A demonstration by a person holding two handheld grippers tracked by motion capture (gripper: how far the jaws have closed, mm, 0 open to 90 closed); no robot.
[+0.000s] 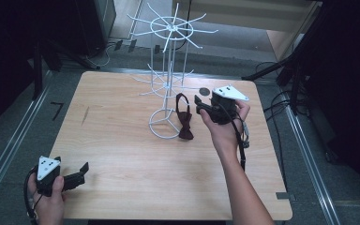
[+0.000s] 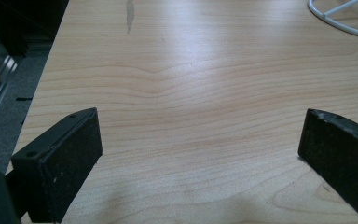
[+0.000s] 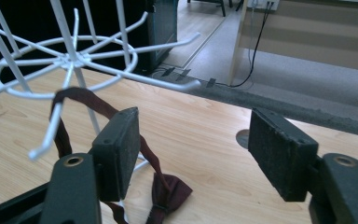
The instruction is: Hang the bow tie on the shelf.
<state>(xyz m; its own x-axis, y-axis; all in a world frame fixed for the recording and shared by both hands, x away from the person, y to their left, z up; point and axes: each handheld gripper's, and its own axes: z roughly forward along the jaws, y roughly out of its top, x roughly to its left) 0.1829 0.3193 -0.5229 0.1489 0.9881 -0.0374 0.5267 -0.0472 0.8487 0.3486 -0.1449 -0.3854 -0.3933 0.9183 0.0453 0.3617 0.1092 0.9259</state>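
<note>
Beside bow tie (image 1: 184, 123), right gripper (image 1: 198, 104) level

A: Any lettering to read on the counter (image 1: 122, 154) or the white wire stand (image 1: 168, 70)?

B: None. The wood is bare grain, and the stand carries no tag.

A: The dark red bow tie (image 1: 184, 123)?

B: No label visible on it either.

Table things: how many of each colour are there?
White: 1, the wire rack
Dark red: 1, the bow tie hanging on it
Black: 2, the left gripper and right gripper
Total: 4
</note>
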